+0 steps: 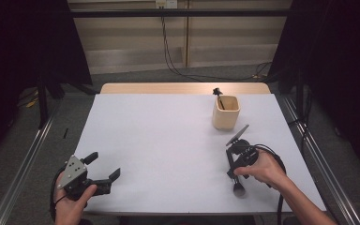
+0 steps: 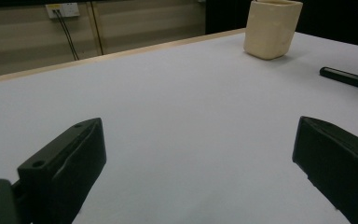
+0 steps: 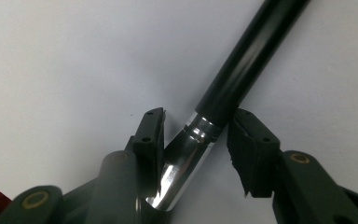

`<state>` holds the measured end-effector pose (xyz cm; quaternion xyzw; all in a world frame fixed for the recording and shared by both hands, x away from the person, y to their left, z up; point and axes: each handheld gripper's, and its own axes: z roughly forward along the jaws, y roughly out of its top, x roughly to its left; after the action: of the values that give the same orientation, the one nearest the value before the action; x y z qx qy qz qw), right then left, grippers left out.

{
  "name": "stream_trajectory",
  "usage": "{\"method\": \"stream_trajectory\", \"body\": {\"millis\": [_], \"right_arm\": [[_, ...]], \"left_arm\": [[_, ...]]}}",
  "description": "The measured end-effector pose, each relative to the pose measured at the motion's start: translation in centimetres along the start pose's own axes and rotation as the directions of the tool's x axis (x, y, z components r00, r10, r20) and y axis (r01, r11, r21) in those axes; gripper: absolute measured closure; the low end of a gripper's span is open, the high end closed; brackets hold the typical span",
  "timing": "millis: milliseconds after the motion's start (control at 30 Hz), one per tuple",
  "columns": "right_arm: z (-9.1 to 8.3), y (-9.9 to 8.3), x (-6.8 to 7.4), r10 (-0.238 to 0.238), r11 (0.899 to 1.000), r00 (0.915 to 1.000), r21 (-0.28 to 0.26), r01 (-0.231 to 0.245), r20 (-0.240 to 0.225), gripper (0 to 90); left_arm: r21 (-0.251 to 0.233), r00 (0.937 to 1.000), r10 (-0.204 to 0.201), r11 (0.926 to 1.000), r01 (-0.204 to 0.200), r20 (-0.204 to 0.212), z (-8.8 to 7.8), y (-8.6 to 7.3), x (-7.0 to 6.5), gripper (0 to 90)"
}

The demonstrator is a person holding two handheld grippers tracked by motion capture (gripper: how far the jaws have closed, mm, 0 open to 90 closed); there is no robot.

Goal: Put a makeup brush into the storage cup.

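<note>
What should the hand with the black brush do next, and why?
Probably squeeze the right gripper shut. Its jaws sit either side of the brush handle, with a gap still showing on the right, and the brush lies flat on the table. A firm hold should come before lifting.

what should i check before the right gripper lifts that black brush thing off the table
1. Brush between the jaws of the right gripper: ok, the black handle and silver ferrule lie in the gap.
2. Jaws closed firm on it: not ok, a gap shows on both sides.
3. Brush flat on the white table: ok, as seen in the left gripper view.
4. Path to the beige cup: ok, bare table between them.
5. Room in the cup: cannot tell, one dark tool stands in it.
6. Left gripper out of the way: ok, open at the near left corner.
</note>
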<state>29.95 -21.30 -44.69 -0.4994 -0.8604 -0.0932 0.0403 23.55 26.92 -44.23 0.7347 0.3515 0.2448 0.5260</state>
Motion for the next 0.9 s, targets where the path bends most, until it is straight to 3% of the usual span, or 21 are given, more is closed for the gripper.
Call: {"method": "stream_trajectory", "body": {"millis": [267, 633, 900], "right_arm": [[0.0, -0.1, -0.2, 0.015, 1.000, 0.9992, -0.004, -0.015, 0.037, 72.0], [-0.2, -0.3, -0.6, 0.042, 0.999, 0.9991, -0.028, -0.042, 0.008, 73.0], [-1.1, -1.0, -1.2, 0.066, 0.993, 0.9977, -0.096, -0.067, -0.011, 73.1]], "left_arm": [[0.002, 1.0000, 0.002, 1.0000, -0.002, 0.003, 0.0, 0.0, 0.0, 2.8], [0.005, 1.0000, -0.001, 1.0000, 0.001, -0.002, 0.0, -0.1, 0.1, 2.8], [0.004, 1.0000, 0.000, 1.0000, 0.000, 0.004, 0.0, 0.0, 0.0, 2.8]]}}
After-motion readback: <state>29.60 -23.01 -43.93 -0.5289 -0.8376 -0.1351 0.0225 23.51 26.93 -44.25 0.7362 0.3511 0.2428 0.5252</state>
